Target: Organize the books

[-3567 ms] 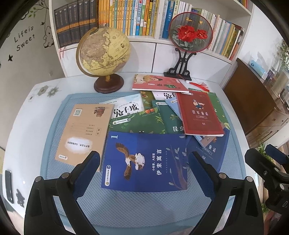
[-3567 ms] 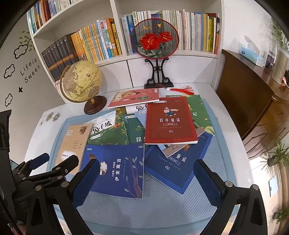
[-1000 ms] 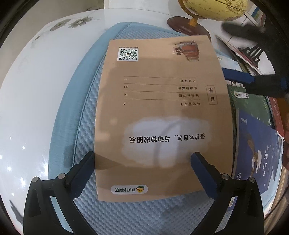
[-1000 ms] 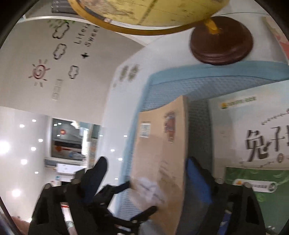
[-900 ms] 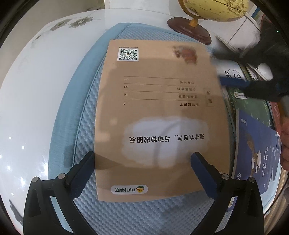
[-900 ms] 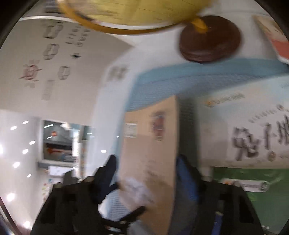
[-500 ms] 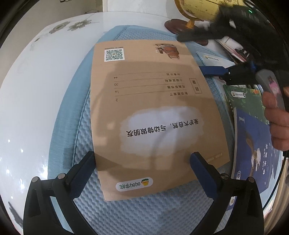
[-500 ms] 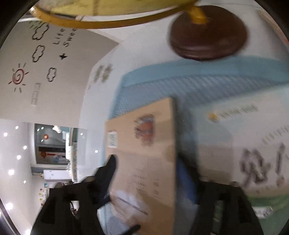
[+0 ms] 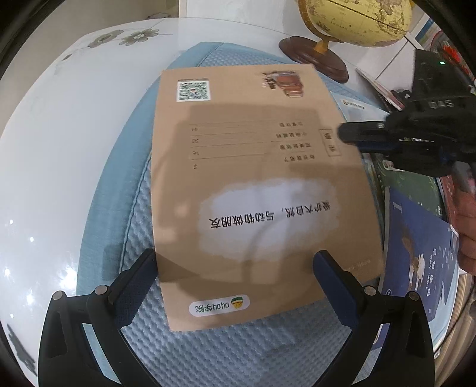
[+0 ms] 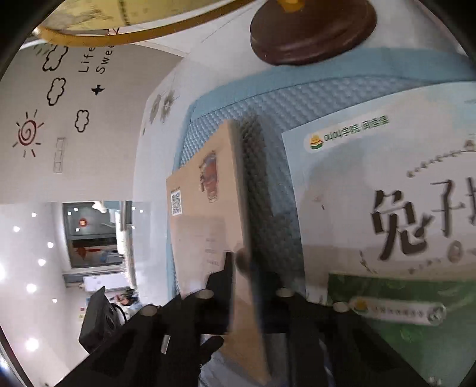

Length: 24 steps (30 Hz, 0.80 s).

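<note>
Home study room: globe [image 9: 354, 20] on white table [image 9: 59, 134], books, cloud wall decals [image 10: 56, 86].

The brown booklet [image 9: 255, 190] has a matt, kraft-paper cover, and it lies on a blue mat [image 9: 226, 354] of quilted, bumpy cloth. The white table [image 9: 59, 148] is smooth and glossy, and the globe [image 9: 354, 18] stands on a polished wooden base [image 9: 315, 61].

Booklet [image 9: 255, 184] lies on the mat [image 9: 125, 190], mat on the table [image 9: 59, 125]. Globe [image 9: 354, 20] stands behind it, off the mat. Other books [image 9: 416, 247] to its right. Right gripper [image 9: 345, 135] pinches booklet's right edge; left gripper [image 9: 235, 268] straddles the near end w/o touching.
</note>
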Motion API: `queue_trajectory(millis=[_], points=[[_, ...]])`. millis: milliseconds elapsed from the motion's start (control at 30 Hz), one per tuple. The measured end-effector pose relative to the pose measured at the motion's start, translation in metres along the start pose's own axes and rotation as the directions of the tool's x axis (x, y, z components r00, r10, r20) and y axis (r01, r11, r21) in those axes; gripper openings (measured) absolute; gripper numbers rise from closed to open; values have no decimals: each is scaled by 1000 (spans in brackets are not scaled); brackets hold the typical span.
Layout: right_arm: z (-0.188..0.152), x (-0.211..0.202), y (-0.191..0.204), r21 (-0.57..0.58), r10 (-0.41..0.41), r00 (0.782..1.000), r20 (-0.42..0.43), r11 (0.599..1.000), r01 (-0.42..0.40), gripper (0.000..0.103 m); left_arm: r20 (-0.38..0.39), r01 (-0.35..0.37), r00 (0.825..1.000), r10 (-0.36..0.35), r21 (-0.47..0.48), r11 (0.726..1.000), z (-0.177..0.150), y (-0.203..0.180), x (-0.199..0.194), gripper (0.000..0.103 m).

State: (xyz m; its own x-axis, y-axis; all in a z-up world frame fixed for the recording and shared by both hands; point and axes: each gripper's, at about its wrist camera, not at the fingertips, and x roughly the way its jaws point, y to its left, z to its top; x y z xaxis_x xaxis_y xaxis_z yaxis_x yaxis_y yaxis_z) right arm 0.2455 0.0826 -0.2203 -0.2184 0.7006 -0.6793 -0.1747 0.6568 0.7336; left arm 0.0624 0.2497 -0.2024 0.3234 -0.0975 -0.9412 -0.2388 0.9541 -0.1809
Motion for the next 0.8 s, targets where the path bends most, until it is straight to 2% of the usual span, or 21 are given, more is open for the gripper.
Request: queue_trajectory(millis=[67, 133, 233, 267, 367, 433, 533, 567, 633, 667, 700, 800], points=[[-5, -9, 10, -23, -5, 1000, 2, 1000, 5, 6, 0, 34, 999, -34, -31, 999, 0, 2, -2, 102], [-10, -19, 33, -80, -9, 1000, 11, 997, 10, 5, 7, 102, 995, -102, -94, 990, 2, 12, -6, 102], [-15, -34, 69, -177, -24, 999, 32, 984, 30, 5, 43, 244, 970, -240, -202, 949, 8, 27, -10, 102], [-18, -41, 85, -236, -60, 997, 44, 969, 68, 5, 61, 293, 956, -287, -225, 929, 14, 30, -11, 102], [-26, -49, 120, -341, -167, 983, 79, 922, 184, 5, 100, 378, 926, -365, -237, 895, 36, 24, -11, 102], [-27, -64, 127, -343, -170, 981, 98, 919, 193, 5, 134, 429, 903, -408, -233, 873, 50, 15, -14, 102], [-31, -105, 132, -360, -197, 969, 150, 902, 239, 6, 181, 522, 852, -492, -205, 828, 63, -7, -27, 101], [-33, -118, 139, -378, -209, 963, 171, 888, 260, 6, 179, 530, 846, -502, -193, 826, 65, -14, -29, 100], [-39, -128, 160, -426, -249, 947, 205, 848, 315, 6, 163, 523, 851, -500, -163, 837, 61, -21, -36, 100], [-45, -129, 167, -453, -284, 931, 231, 815, 361, 6, 153, 497, 866, -476, -152, 854, 58, -20, -39, 100], [-54, -127, 175, -481, -296, 928, 224, 795, 370, 6, 131, 444, 895, -427, -154, 883, 50, -12, -42, 100], [-80, -99, 184, -544, -284, 945, 162, 773, 326, 6, 78, 322, 947, -313, -173, 931, 25, 27, -48, 100]])
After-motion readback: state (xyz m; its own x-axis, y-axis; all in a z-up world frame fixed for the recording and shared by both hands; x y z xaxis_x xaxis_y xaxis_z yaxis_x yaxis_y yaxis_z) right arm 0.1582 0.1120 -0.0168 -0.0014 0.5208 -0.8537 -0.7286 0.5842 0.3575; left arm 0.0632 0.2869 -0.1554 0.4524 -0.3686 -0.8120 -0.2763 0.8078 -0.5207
